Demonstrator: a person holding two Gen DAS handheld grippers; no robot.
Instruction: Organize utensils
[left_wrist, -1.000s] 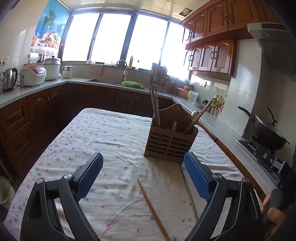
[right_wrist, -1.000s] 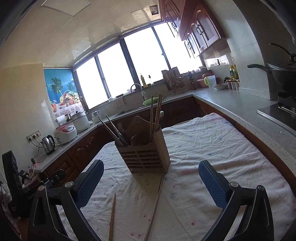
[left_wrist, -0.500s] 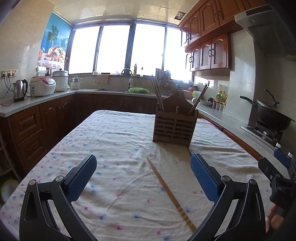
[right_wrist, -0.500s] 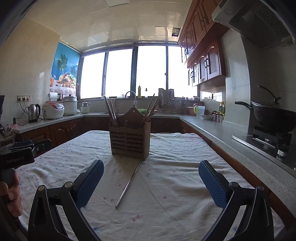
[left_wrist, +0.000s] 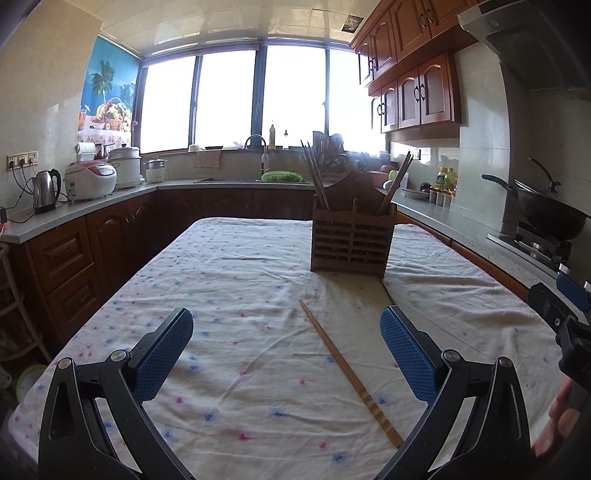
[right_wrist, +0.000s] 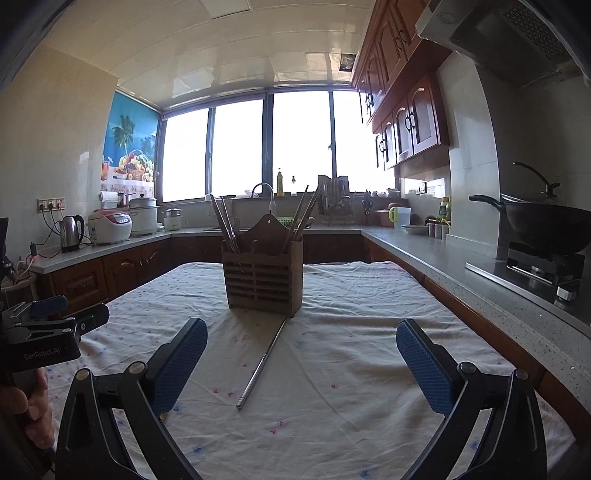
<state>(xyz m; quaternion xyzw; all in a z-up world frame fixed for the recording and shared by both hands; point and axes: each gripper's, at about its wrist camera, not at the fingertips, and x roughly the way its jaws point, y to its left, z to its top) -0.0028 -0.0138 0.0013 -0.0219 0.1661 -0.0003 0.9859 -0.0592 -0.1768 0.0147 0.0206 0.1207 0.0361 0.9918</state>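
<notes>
A slatted wooden utensil holder (left_wrist: 351, 242) (right_wrist: 262, 275) stands upright on the cloth-covered table (left_wrist: 229, 280), with several chopsticks sticking out of it. A wooden chopstick (left_wrist: 347, 371) lies loose on the cloth, between the fingers of my left gripper (left_wrist: 286, 325) and slightly beyond them. That gripper is wide open and holds nothing. In the right wrist view a metal chopstick (right_wrist: 262, 363) lies in front of the holder, between the fingers of my right gripper (right_wrist: 301, 332). It too is open and holds nothing. Each gripper shows at the edge of the other's view.
Kitchen counters run around the table on three sides. A wok (right_wrist: 546, 225) sits on the stove at the right. A kettle (left_wrist: 46, 190) and rice cookers (left_wrist: 92, 179) stand on the left counter. A hand (right_wrist: 27, 410) holds the left gripper's handle.
Both views were tilted and have rolled level. Both grippers have sunk closer to the cloth. The holder and loose chopsticks now sit straight ahead. Both grippers stay open.
</notes>
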